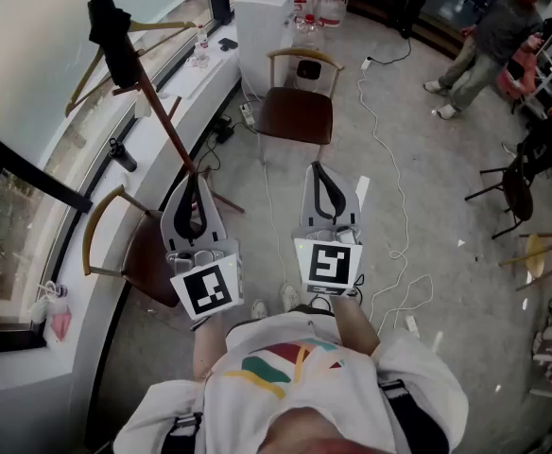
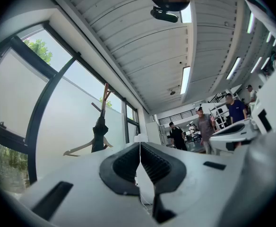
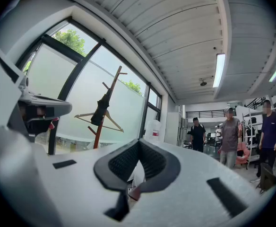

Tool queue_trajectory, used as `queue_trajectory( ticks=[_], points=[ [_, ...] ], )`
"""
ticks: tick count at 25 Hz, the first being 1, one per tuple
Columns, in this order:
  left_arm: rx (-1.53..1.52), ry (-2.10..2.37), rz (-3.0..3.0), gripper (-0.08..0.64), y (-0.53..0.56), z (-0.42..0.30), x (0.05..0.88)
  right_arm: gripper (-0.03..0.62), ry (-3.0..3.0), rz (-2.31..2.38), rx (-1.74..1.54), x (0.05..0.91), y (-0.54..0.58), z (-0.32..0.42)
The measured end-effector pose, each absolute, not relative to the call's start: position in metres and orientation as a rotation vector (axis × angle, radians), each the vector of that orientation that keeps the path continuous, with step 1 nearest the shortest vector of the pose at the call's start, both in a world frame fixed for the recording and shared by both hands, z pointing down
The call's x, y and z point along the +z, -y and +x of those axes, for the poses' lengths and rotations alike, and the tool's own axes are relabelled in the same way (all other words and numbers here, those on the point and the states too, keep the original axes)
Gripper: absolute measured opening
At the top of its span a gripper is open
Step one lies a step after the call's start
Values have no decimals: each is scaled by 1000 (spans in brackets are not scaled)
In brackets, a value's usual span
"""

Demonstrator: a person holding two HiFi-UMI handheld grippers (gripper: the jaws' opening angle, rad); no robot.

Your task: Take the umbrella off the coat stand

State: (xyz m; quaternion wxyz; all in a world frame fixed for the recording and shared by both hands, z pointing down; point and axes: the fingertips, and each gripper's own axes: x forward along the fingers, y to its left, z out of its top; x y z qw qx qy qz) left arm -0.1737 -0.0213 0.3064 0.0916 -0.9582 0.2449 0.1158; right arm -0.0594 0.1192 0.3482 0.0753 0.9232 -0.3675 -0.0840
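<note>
Head view: the folded umbrella (image 1: 115, 31) hangs high on the coat stand (image 1: 163, 121), well beyond the left gripper (image 1: 193, 180) and right gripper (image 1: 321, 170). Left gripper view: jaws together, empty. Right gripper view: the same — I would open one first, then lift upward.

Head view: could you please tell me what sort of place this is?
Probably an open office or lab space: a tall window wall, chairs on a concrete floor, and strip lights on the ceiling.
</note>
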Motion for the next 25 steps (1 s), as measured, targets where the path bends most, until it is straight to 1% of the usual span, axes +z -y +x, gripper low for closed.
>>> queue_trajectory(
  ticks=[3, 7, 15, 25],
  points=[
    [281, -711, -2862, 8, 22, -173, 317, -1, 1112, 2754, -219, 350, -117, -60],
    [336, -720, -2857, 8, 20, -169, 310, -1, 1120, 2748, -210, 353, -118, -60],
    [298, -669, -2873, 8, 7, -157, 317, 0, 1107, 2802, -244, 352, -131, -50],
    [344, -648, -2881, 8, -12, -130, 311, 0, 1086, 2788, -271, 353, -149, -28]
  ],
)
